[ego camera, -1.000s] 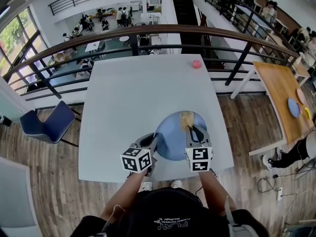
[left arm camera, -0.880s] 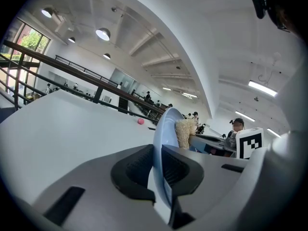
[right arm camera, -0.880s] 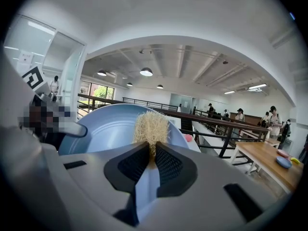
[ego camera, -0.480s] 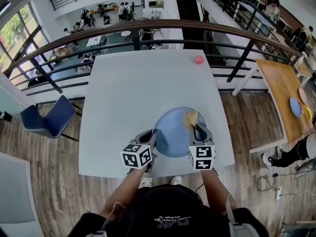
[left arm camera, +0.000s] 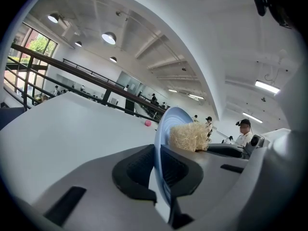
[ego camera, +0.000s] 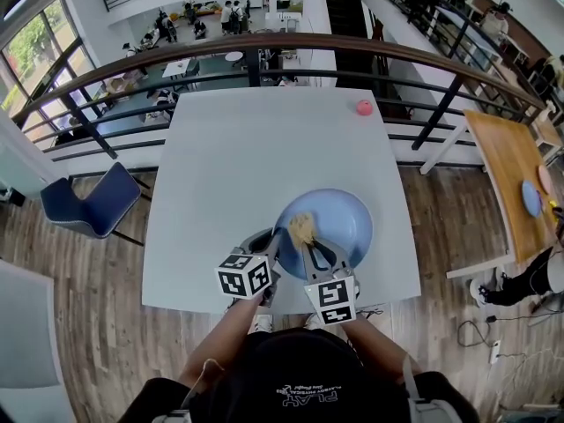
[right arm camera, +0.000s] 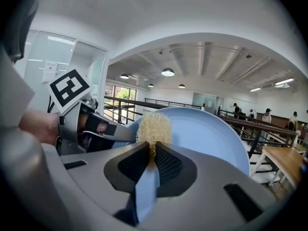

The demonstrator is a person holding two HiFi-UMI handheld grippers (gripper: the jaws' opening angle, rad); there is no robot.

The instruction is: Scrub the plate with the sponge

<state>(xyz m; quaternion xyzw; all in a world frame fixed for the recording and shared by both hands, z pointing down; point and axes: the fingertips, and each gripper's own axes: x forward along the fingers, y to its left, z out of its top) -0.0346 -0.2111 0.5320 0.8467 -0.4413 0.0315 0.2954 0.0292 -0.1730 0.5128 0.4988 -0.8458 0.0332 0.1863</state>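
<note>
A light blue plate [ego camera: 335, 221] lies near the front edge of the white table [ego camera: 229, 174]. My left gripper [ego camera: 268, 252] is shut on the plate's left rim [left arm camera: 161, 143], which runs edge-on between its jaws. My right gripper [ego camera: 310, 246] is shut on a straw-coloured sponge [ego camera: 301, 228], pressed onto the plate's left part near the left gripper. In the right gripper view the sponge [right arm camera: 154, 128] sticks up from the closed jaws against the plate [right arm camera: 207, 134]. In the left gripper view, the sponge [left arm camera: 188, 136] sits just right of the rim.
A small pink ball [ego camera: 364, 107] rests at the table's far right corner. A railing [ego camera: 264, 51] runs behind the table, a blue chair [ego camera: 84, 203] stands to the left, and a wooden table [ego camera: 515, 174] with dishes is at the right.
My right gripper has swept the sponge from the plate's far right part to its left part, close to the left gripper. The left gripper stays put on the rim.
</note>
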